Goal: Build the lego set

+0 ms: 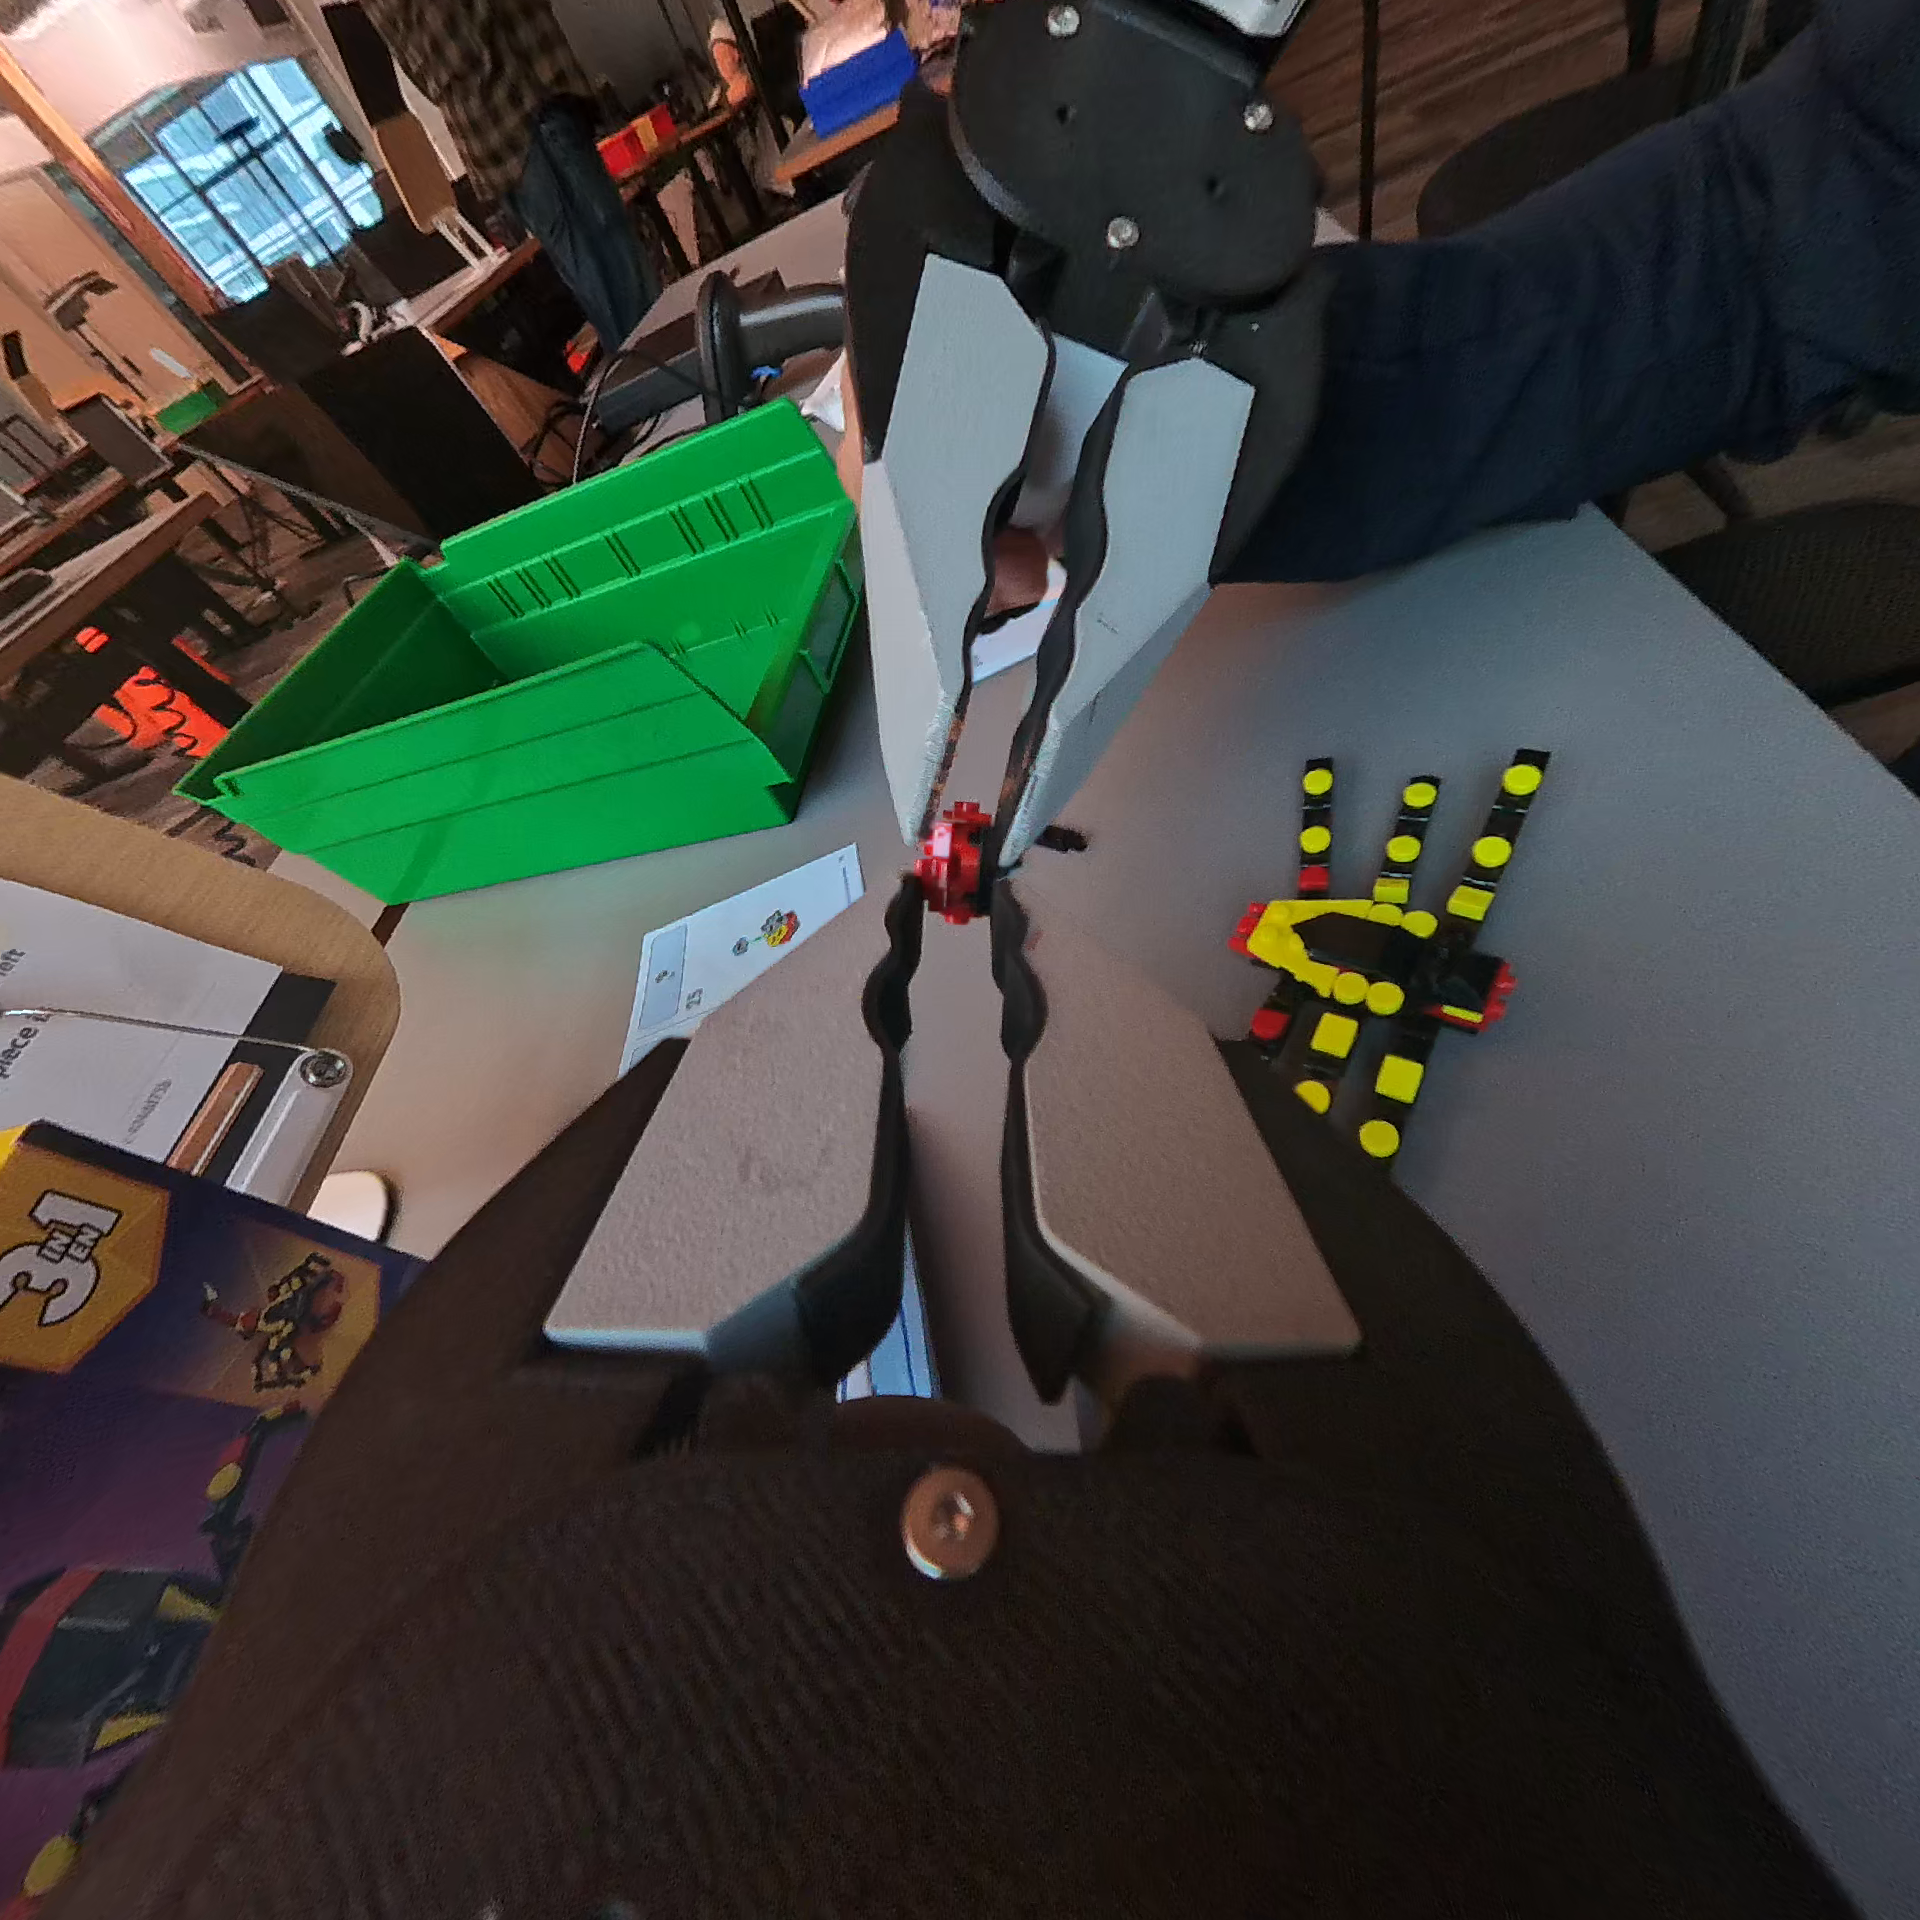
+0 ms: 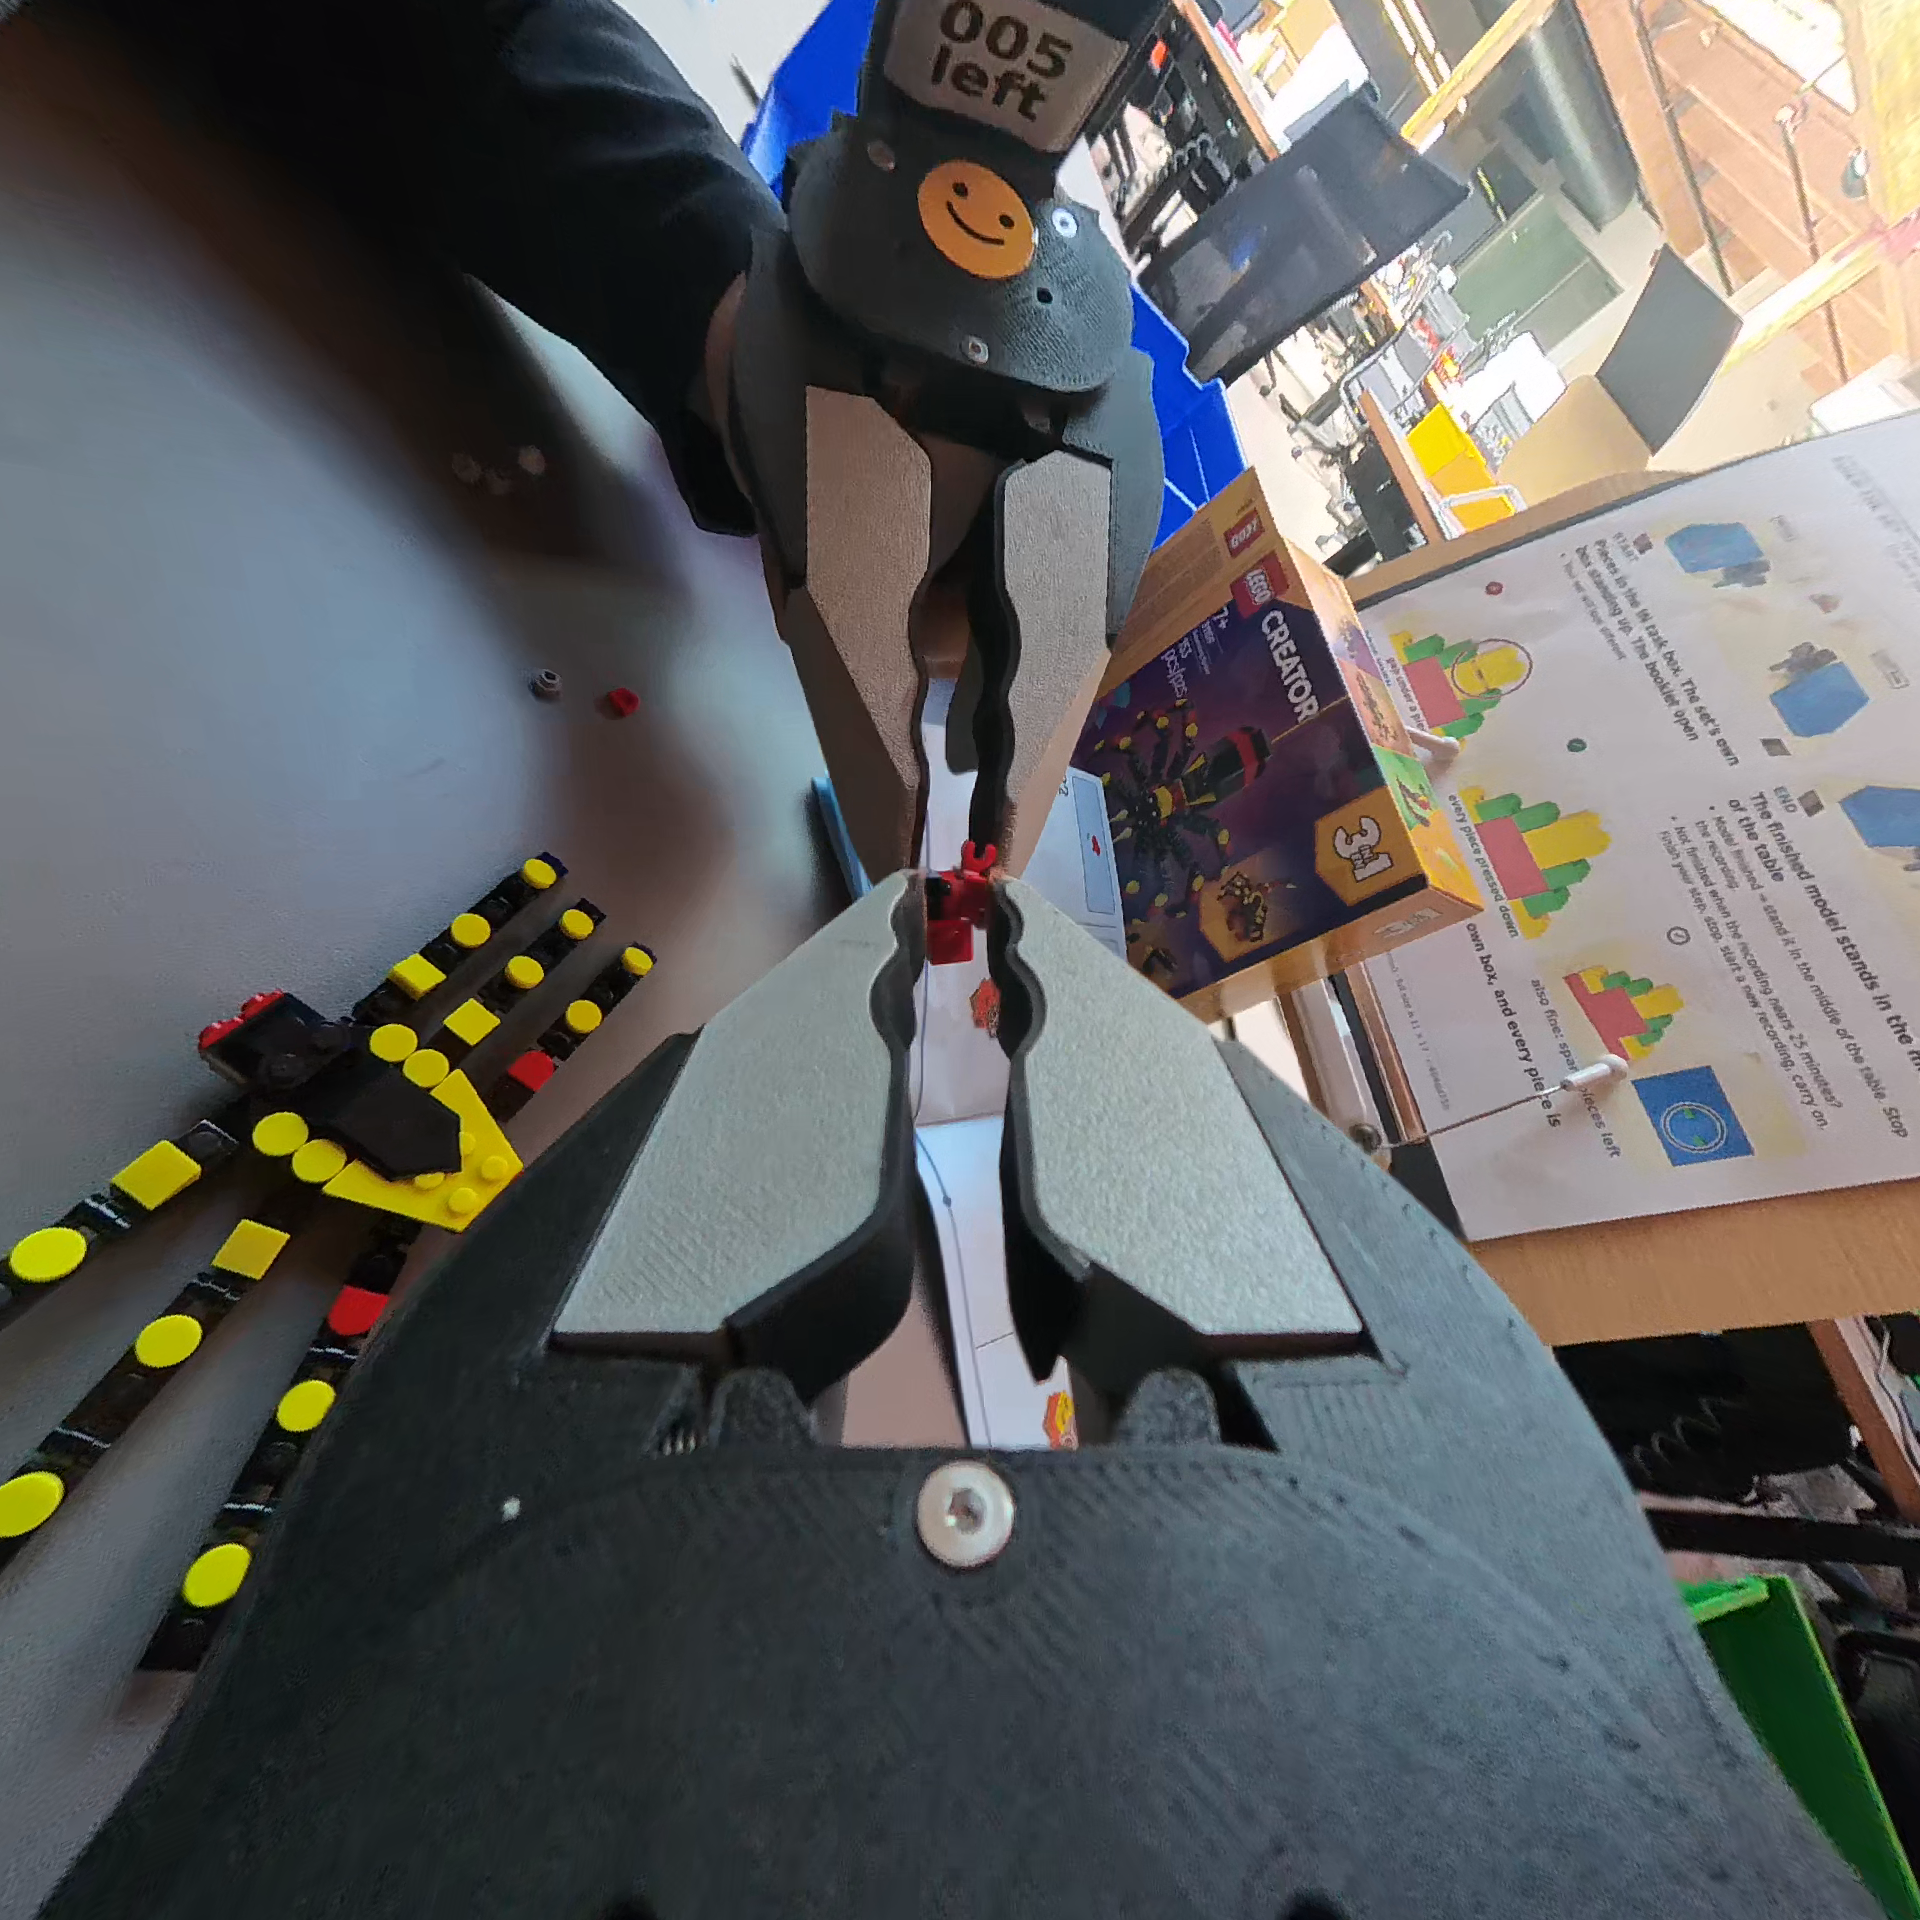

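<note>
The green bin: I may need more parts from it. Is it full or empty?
Empty as far as visible: the green bin beside the instruction sheet shows only bare inner walls and floor; its far corner is hidden behind the right claw.

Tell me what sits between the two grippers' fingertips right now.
A small red lego assembly, pinched from both ends by the left gripper and the right gripper; the right wrist view shows the same.

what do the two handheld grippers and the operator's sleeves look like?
Both the left gripper and right gripper have black 3D-printed bodies, grey wedge fingers with wavy black pads, and a silver screw. The left carries an orange smiley sticker and a printed label. The sleeve is dark navy.
</note>
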{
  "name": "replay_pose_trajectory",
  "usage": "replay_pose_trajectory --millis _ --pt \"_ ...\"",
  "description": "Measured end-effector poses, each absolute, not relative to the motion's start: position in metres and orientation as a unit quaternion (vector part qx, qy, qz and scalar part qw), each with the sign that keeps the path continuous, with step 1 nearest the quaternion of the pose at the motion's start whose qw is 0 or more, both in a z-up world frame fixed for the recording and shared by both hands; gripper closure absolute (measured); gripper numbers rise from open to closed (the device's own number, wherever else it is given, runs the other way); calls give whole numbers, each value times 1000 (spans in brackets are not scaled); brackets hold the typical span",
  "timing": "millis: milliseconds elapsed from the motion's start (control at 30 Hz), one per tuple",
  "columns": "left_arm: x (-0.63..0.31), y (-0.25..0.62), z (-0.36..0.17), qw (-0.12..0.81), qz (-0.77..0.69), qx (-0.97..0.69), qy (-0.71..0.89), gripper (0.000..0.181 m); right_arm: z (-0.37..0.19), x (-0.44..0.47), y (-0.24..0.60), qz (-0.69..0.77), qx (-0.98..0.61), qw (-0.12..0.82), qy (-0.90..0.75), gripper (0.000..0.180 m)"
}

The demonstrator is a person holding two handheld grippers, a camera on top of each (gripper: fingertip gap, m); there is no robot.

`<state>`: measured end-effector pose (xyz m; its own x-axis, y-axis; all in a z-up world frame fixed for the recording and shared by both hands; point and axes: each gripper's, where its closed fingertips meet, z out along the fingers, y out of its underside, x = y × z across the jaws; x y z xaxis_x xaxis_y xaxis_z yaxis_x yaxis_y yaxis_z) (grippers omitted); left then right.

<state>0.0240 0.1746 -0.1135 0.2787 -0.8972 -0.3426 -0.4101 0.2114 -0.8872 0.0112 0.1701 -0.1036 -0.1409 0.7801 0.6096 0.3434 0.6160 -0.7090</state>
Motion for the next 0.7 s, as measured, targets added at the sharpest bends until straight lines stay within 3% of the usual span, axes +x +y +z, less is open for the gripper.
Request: replay_pose_trajectory --millis 700 --pt "22 177 -107 566 -183 -574 562 172 -96 9 172 248 -386 549 -699 172"
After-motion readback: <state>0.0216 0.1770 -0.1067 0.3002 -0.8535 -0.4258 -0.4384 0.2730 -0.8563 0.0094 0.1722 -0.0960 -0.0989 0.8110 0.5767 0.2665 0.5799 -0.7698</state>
